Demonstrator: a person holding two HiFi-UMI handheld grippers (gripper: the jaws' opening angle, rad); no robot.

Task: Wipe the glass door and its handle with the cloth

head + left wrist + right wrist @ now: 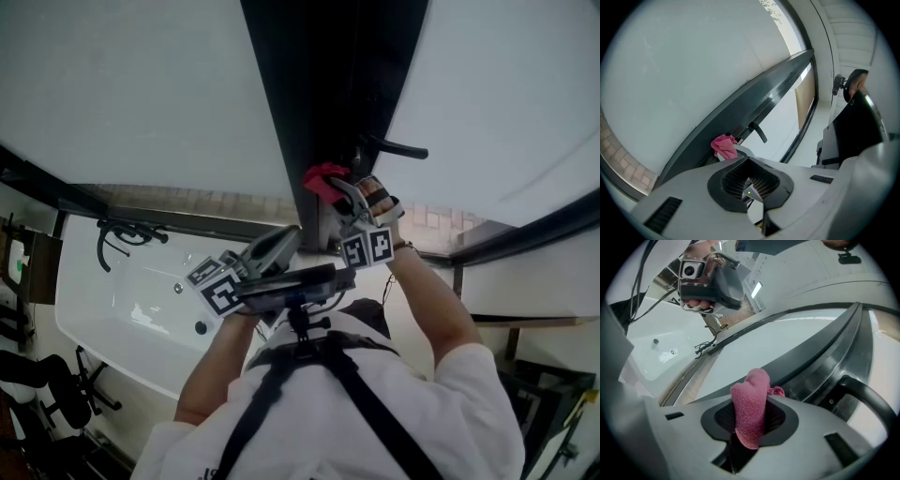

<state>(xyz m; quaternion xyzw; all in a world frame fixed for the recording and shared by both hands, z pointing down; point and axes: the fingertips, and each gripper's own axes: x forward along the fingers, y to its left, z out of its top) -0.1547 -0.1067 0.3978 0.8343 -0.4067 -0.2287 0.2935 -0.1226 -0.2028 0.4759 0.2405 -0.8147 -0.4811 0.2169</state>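
Your right gripper (750, 423) is clenching the pink cloth (751, 401), which is sticking up out of its jaws at the dark frame (323, 84) of the glass door (141, 103), just beside the handle (396, 147). Your left gripper (749, 187) is hanging lower, closed on nothing.

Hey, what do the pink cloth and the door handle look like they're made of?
The pink cloth, pinched in the right gripper, looks like soft terry or microfibre: a looped, nubbly weave, matte. The door handle looks like black-coated metal or hard plastic, smooth with a dull sheen; which one can't be told.
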